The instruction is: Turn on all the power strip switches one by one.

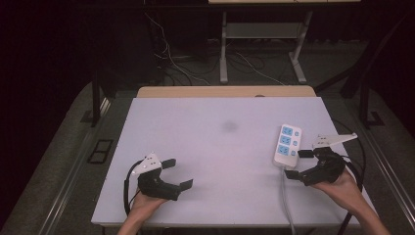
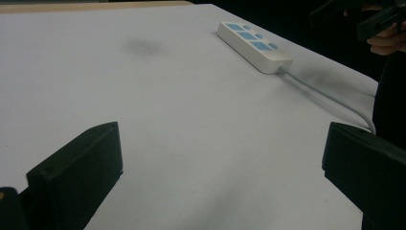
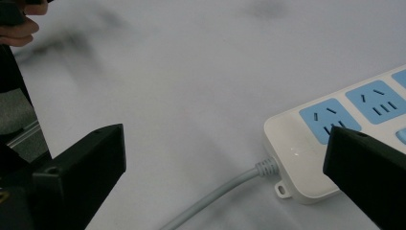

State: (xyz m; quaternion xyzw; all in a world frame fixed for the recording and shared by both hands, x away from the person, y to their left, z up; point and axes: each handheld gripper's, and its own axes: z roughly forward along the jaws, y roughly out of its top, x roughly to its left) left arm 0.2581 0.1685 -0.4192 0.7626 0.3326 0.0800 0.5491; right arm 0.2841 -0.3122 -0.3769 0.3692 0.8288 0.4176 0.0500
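A white power strip with blue sockets lies on the right part of the white table. Its grey cable runs toward the front edge. My right gripper is open just off the strip's near end, one jaw beside it. In the right gripper view the strip lies ahead at right, partly behind the right jaw, and its cable leaves from the near end. My left gripper is open at the front left over bare table. The left gripper view has the strip far ahead.
A faint dark smudge marks the table's middle. A wooden edge runs along the far side. Beyond it are a desk frame and loose cables on the floor. The other hand appears at the top right of the left gripper view.
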